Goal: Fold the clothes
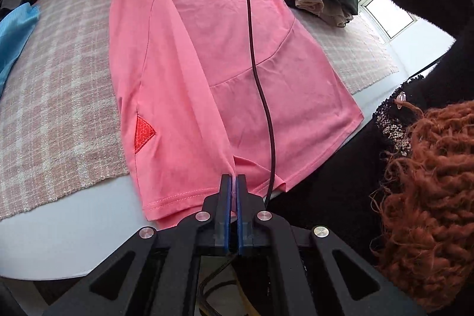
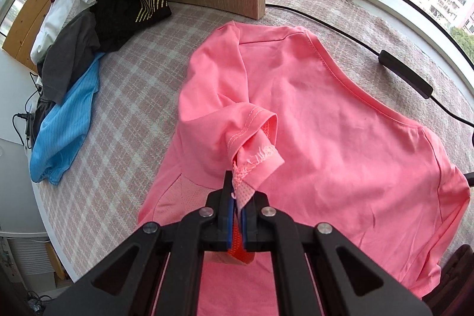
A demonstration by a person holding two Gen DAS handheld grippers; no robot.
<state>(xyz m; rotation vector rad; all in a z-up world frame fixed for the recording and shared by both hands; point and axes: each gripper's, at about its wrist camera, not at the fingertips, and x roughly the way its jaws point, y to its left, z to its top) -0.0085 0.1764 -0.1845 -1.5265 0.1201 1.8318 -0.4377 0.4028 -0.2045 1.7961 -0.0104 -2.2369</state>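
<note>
Here, pink T-shirt [image 1: 225,55] flat, one side folded over, both hand-held grippers pinching its fabric

A pale table [image 1: 89,233] carries a checked cloth [image 1: 59,96], with the pink shirt [image 1: 225,55] spread on it.

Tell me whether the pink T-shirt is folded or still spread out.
Partly folded: on the pink T-shirt one side panel already lies over the body, and the sleeve is lifted inward, pinched by the right hand-held gripper.
</note>
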